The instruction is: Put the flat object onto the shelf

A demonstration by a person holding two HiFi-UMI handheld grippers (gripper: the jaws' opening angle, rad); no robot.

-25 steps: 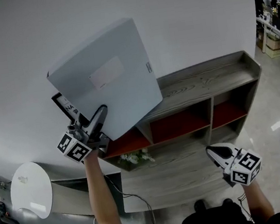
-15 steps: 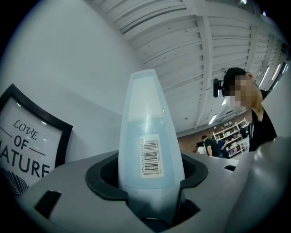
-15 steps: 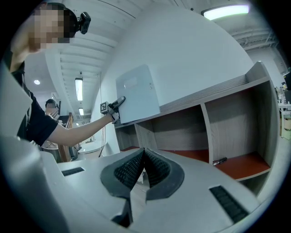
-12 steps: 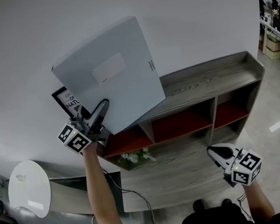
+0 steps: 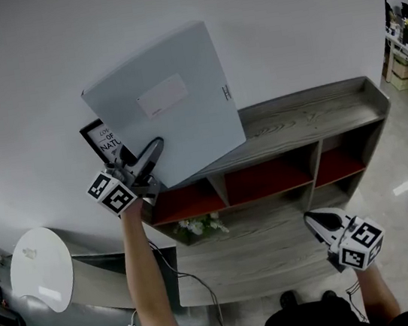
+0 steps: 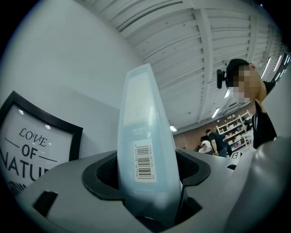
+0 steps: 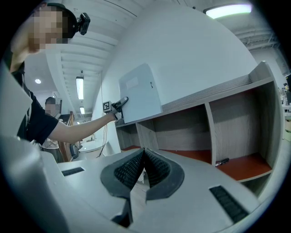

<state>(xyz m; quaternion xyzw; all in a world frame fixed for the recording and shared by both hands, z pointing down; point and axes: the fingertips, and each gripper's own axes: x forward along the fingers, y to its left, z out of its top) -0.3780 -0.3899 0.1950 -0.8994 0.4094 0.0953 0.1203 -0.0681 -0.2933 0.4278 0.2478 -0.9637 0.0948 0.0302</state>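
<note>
My right gripper (image 5: 313, 219) is nearest, low by my body, where it was a second ago; its ribbed black pads are pressed together with nothing between them. Below it runs a grey wood-grain bench (image 5: 264, 259), and off to the left sits a round white tabletop (image 5: 42, 274), smooth and glossy.

Further out, my left gripper (image 5: 155, 147) has drifted a little to the right in the head view since a second ago, and the flat object (image 5: 171, 118) has gone with it. That uncovers more of the black-framed print (image 5: 104, 141) behind it; I can now read "LOVE OF NATU" in the left gripper view. The left jaws have just been opening; the object's spine is still between the pads, which stand close to either face without plainly squeezing it.

The flat object is a pale grey-blue file box, slim and nearly square. It stands on edge with its lower edge at the top board of the shelf (image 5: 318, 111), near the left end. Its long axis rises up the wall, tipped slightly right; its broad face, with a blank rectangular label, faces the room; its narrow barcoded spine faces my left gripper.

The shelf is grey wood grain with red-lined compartments (image 5: 256, 181); the wall (image 5: 282, 25) behind is plain matt white.
</note>
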